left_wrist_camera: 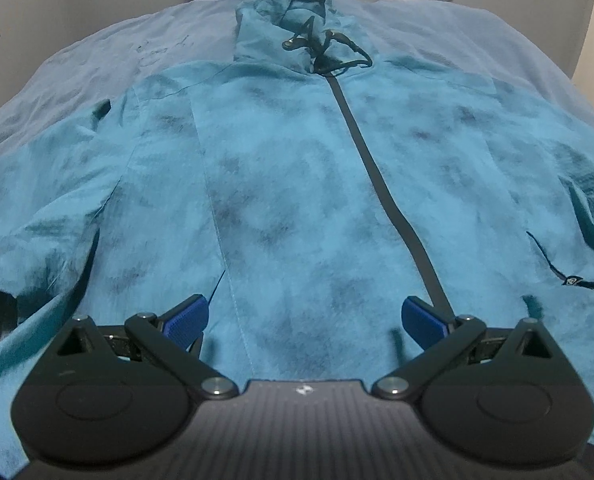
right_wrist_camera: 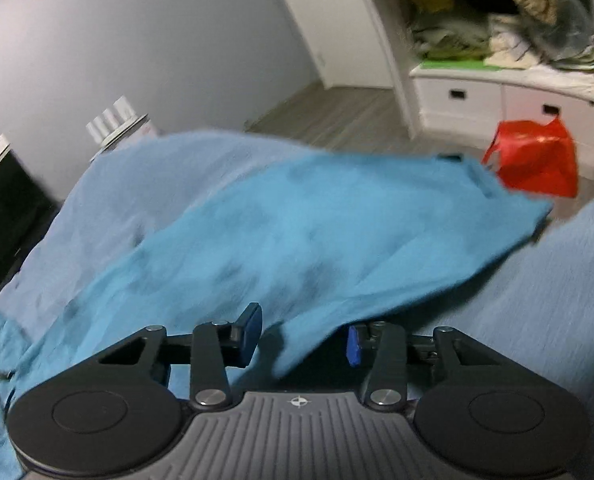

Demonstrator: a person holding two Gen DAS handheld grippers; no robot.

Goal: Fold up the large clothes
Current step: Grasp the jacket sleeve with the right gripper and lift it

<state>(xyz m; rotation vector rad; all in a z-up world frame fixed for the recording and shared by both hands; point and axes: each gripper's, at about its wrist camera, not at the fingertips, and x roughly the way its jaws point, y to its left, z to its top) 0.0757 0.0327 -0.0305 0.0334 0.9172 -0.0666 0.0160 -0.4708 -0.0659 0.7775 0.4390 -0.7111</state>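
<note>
**Teal jacket spread on the bed, both tools open**

The jacket lies front side up on a bed covered by a pale blue sheet. It is teal with dark mottling. A black zipper runs down its middle from the collar, which points toward the far end of the bed, and black drawstrings lie looped across the collar.

The left tool hovers low over the jacket's near hem area, its 2 blue-padded fingers spread wide apart with nothing between them. The zipper passes just inside the right-hand finger in this view. Whether the fingertips touch the fabric cannot be told.

The right tool sits at the side of the bed, looking across 1 sleeve of the jacket, which stretches out over the sheet toward the bed's edge. Its fingers are also apart. A fold of sleeve fabric hangs between them and partly covers the right-hand finger; the view is blurred, and the fingers are not closed on the cloth.

Beyond the bed, the right wrist view shows a wooden floor, a red bag standing on it, and a white wardrobe with drawers and piled clothes.
</note>
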